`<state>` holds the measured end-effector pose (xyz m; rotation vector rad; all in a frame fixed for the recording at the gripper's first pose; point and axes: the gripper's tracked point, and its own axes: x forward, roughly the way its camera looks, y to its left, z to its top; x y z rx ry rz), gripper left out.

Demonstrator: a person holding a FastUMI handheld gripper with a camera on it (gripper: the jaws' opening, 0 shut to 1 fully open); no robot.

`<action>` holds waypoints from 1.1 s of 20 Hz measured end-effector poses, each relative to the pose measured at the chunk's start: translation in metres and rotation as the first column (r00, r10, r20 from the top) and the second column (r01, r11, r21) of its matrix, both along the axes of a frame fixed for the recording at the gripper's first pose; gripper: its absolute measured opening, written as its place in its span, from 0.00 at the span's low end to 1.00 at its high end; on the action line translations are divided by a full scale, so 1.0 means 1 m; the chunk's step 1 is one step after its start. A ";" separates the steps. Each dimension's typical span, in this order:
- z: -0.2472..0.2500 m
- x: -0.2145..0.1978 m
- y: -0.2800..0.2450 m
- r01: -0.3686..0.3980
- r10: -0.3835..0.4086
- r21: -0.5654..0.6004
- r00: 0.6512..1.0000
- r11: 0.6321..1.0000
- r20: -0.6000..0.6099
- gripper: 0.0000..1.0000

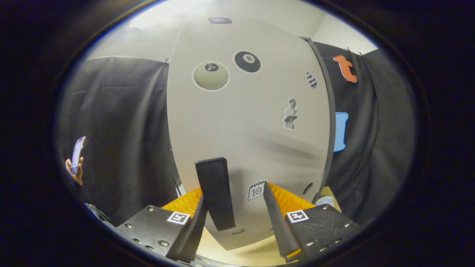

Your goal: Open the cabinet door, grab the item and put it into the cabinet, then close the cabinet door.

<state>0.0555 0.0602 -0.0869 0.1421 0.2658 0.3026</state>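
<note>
- Far left, a hand [75, 171] holds up a phone [78, 152] against the booth's dark cloth, well apart from the work.
- The cabinet door [248, 122] stands shut, a pale panel with stickers, directly ahead of the tool [234, 202].
- Its dark upright handle [216, 193] sits between the fingers, nearer the left one; neither finger presses on it, so the tool is released with its fingers spread.
- My judgement: the task is at its first step. The door is not yet opened, and fetching the item, stowing it and closing all remain. I cannot tell where the item is.
- The door's right edge [328, 122] meets a dark frame strip; beyond it hangs cloth.
- Pale bench [256, 254] shows below the door; swing room looks tight.
</note>
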 end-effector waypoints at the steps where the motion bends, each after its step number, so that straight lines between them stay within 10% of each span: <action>1: 0.001 0.003 0.002 -0.002 0.002 0.002 1.000 1.000 0.002 0.80; 22: -0.007 0.089 0.088 -0.010 0.011 -0.026 0.999 1.000 0.034 0.82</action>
